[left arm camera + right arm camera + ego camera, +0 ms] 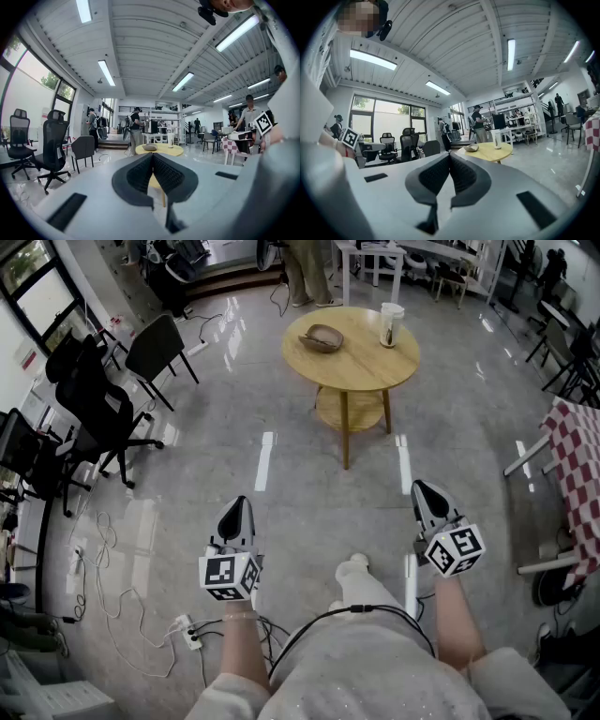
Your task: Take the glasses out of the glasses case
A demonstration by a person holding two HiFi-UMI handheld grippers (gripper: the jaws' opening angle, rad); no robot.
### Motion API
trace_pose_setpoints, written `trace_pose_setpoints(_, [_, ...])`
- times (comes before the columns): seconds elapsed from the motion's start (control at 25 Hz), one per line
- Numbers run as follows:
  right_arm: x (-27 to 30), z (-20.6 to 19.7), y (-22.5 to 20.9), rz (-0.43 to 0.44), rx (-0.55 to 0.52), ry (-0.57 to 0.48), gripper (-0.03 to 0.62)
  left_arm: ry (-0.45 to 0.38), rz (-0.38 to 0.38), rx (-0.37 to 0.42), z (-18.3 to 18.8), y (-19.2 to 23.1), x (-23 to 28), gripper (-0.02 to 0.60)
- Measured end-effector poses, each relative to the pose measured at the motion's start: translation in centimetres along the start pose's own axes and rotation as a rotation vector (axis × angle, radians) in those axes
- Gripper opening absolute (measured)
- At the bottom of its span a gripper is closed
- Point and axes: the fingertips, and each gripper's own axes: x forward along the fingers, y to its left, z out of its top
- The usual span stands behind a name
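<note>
The left gripper (236, 504), whose cube (228, 576) carries black-and-white square markers, has its jaws clenched together with nothing between them. Well ahead of both pairs of jaws stands the round light wooden bench (356, 371). On it lies the brown oval glasses case (322, 337), with a tall pale cup (391, 324) to its right. The right gripper (424, 489) also has its jaws clenched and empty.

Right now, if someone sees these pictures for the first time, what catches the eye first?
The round wooden table ahead on the shiny floor, with a brown glasses case and a pale cup on it, draws the eye first. Nearer, the left gripper and the right gripper point toward it, both shut and empty. Black office chairs stand at the left.
</note>
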Motion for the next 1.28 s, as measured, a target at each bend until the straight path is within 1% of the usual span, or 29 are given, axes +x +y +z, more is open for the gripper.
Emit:
trace_pose_setpoints(0.28, [3.4,-0.4,-2.0,-0.006,0.018,-0.004,0.005,0.003,0.023,-0.007,-0.2,1.5,2.7,0.005])
trace_pose_setpoints(0.72, [11.4,-0.1,-4.6,-0.001,0.035,0.016,0.005,0.021,0.014,-0.013,0.9,4.6,10.3,0.004])
trace_pose_setpoints(0.92, [15.3,0.5,-6.7,-0.001,0.039,0.031,0.005,0.03,0.016,-0.014,1.6,6.5,14.3,0.005])
trace_pose_setpoints(1.16, [20.8,2.3,-9.0,-0.012,0.061,0.019,0.006,0.021,0.011,-0.024,3.6,9.2,20.2,0.005])
trace_pose_setpoints(1.28, [23.0,2.4,-10.2,-0.008,0.062,0.019,0.006,0.012,0.003,-0.023,3.7,9.5,23.0,0.003])
